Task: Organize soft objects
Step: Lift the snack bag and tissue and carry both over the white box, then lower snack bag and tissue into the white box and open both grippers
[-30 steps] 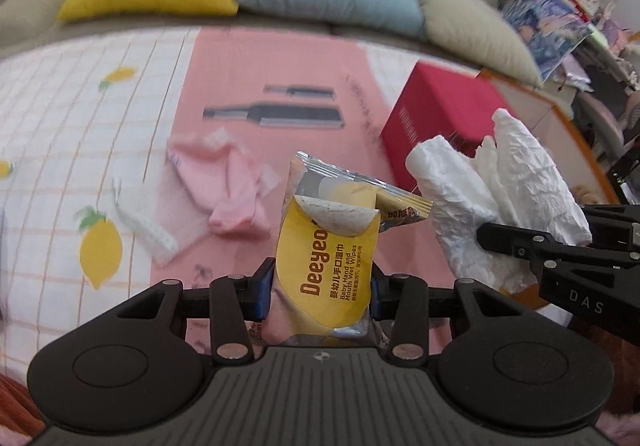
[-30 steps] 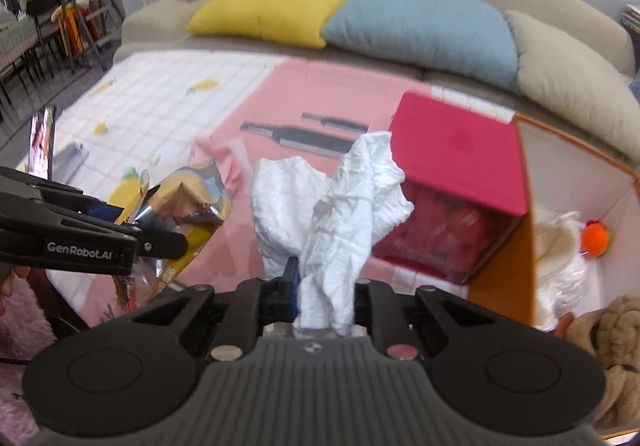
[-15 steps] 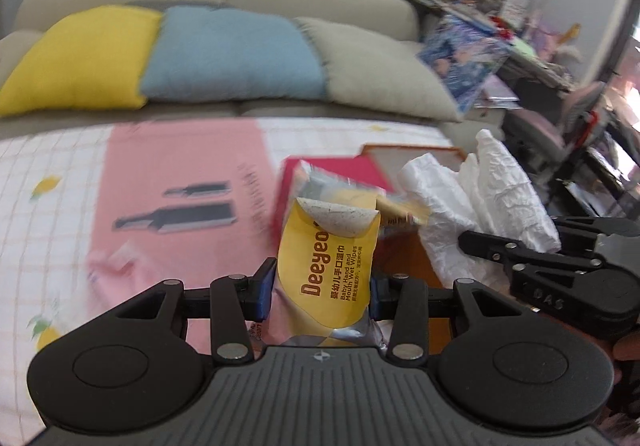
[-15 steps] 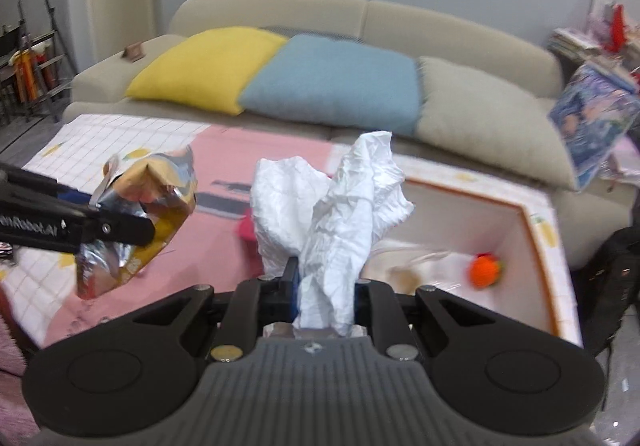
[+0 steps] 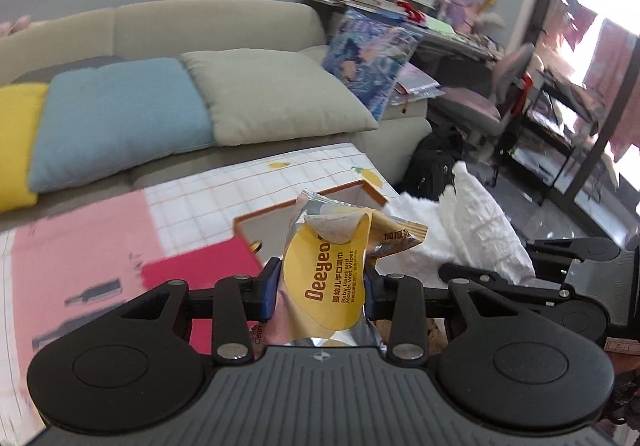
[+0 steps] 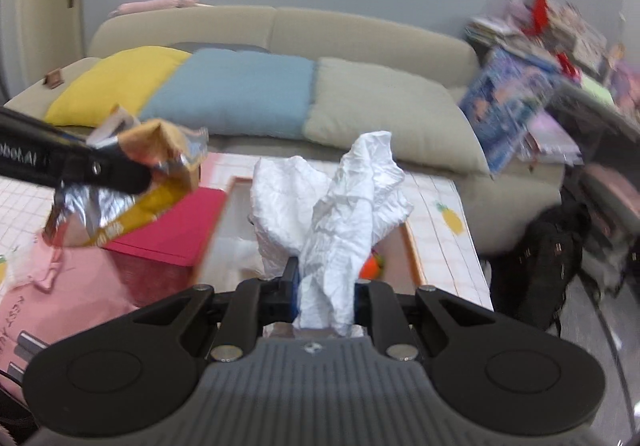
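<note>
Two loads are held above the open box (image 6: 414,258): wipes pack (image 5: 332,282) pinched by left gripper (image 5: 320,288), crumpled white cloth (image 6: 340,222) pinched by right gripper (image 6: 326,296). Risk: grippers close together, cloth could be snagged or dropped outside box on release.

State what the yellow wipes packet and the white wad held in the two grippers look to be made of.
Wipes packet: likely foil-lined plastic film, glossy, with silvery creased edges. White wad: looks like thin crumpled tissue or nonwoven cloth, matte and finely wrinkled; which one is unclear.
</note>
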A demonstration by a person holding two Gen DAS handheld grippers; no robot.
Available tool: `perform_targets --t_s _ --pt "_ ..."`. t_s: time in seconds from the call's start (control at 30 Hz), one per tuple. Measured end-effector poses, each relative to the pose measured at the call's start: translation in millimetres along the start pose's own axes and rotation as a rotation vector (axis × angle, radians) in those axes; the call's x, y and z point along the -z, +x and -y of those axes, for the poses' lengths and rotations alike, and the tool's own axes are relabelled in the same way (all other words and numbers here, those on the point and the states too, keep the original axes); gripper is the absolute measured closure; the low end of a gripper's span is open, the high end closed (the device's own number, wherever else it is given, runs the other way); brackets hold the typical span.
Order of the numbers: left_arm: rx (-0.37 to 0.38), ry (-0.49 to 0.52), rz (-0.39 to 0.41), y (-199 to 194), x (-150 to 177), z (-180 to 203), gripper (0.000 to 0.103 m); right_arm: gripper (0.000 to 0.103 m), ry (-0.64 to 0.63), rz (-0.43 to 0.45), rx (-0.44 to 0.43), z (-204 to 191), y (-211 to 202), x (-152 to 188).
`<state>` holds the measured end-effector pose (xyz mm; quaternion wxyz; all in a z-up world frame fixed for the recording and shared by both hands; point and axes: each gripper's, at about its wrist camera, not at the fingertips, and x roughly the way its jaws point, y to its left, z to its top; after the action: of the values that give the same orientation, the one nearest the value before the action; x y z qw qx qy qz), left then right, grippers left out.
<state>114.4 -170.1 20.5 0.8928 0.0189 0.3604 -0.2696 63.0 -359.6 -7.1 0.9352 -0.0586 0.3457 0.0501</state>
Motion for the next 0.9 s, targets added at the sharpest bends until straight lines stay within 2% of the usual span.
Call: perform_targets --t_s 0.3,0.43,0.63,0.77,0.9 --pt "-0.001 0.189 -0.078 51.8 -11.5 32.0 0.059 0.091 0.180 -0.075 0.004 41.2 30.2 14.2" --pt "-0.015 0.223 -0.127 77.9 -14.3 37.0 0.059 0.091 0.203 -0.082 -0.019 47.1 49.5 11.9" --pt "-0.051 0.275 -0.196 115.4 -17.6 38.3 0.059 0.090 0.234 -0.168 -0.028 53.6 94.6 9.8" --pt "-0.080 0.356 -0.237 136.1 -15.8 41.6 0.059 0.090 0.253 -0.203 -0.064 50.5 120.2 12.2" --pt "-0.098 0.418 -0.274 154.4 -10.4 41.0 0.059 0.088 0.228 -0.246 -0.066 45.0 137.3 17.6"
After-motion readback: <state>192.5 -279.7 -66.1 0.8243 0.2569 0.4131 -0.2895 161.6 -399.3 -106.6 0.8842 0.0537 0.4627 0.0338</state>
